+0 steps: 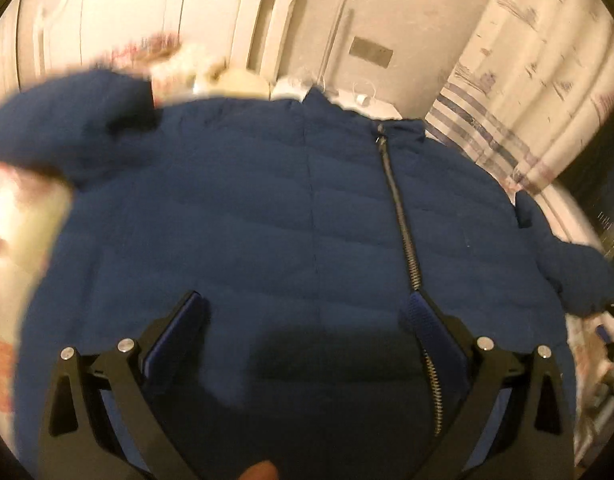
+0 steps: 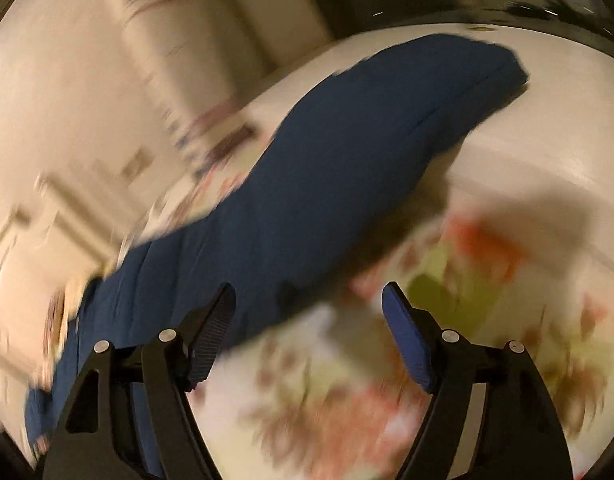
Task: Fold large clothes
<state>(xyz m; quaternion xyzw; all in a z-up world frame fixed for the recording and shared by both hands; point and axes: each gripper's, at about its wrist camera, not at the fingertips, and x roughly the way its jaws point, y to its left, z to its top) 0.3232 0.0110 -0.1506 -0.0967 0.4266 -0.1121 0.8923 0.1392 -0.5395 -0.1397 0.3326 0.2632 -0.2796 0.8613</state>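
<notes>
The navy-blue quilted puffer jacket [image 1: 243,220] lies spread front-up on a floral bedsheet [image 1: 11,216], filling most of my left wrist view, its collar toward the top of the frame and hem toward the bottom. Going left to right there: one sleeve [image 1: 67,128] reaches into the upper left corner, the padded chest fills the centre, the metal zipper [image 1: 403,232] runs down right of centre, and the other sleeve trails off at the right edge. My left gripper [image 1: 303,312] stands wide, both pads just over the lower front panel with nothing pinched between them. In the right wrist view the picture is smeared; a long blue sleeve [image 2: 347,152] runs from lower left to upper right across the flowered sheet [image 2: 487,280]. My right gripper [image 2: 309,304] is partly spread, empty, its left finger [image 2: 211,340] over the sleeve's edge and the right one over bare sheet. I judge the jacket light, soft and springy, with a slick shell, so I'd take hold at seams, the cuff or hem, where the cloth is thinner.
</notes>
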